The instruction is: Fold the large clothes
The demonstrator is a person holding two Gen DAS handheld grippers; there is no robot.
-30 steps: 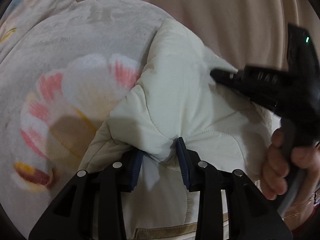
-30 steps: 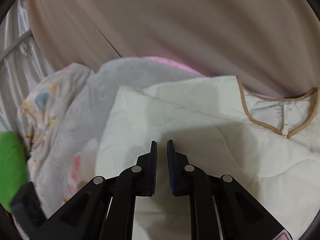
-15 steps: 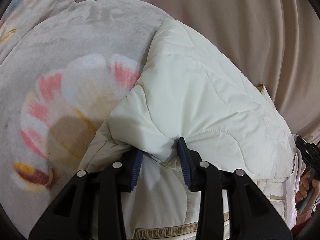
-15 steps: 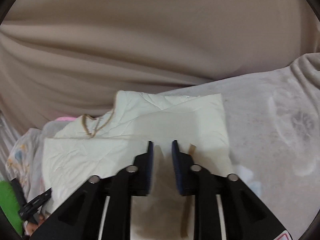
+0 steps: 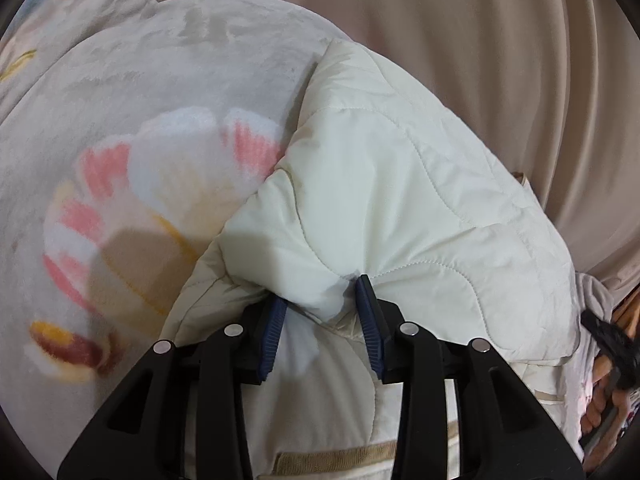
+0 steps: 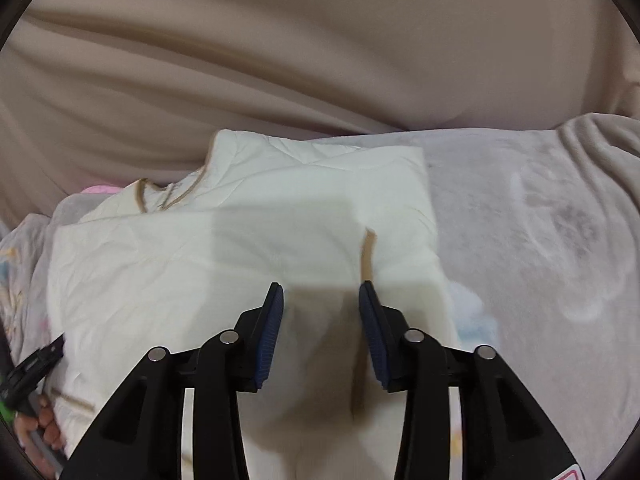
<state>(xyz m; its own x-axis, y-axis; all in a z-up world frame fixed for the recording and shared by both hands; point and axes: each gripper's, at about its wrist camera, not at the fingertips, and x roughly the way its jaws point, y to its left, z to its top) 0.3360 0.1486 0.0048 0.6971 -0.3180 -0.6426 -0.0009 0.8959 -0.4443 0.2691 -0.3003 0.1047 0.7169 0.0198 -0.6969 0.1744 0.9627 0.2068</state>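
I see the cream quilted garment point(image 5: 384, 208) lying on the grey flowered blanket point(image 5: 132, 128), its far edge against the beige curtain point(image 5: 460, 40). My left gripper point(image 5: 322, 300) pinches a bunched fold of the garment between its blue pads, at the edge beside the blanket's pink flower print. My right gripper point(image 6: 321, 298) hovers above the garment's other end, near the tan trim strip point(image 6: 367, 254); its jaws have just been opening, standing partly apart, nothing between them.
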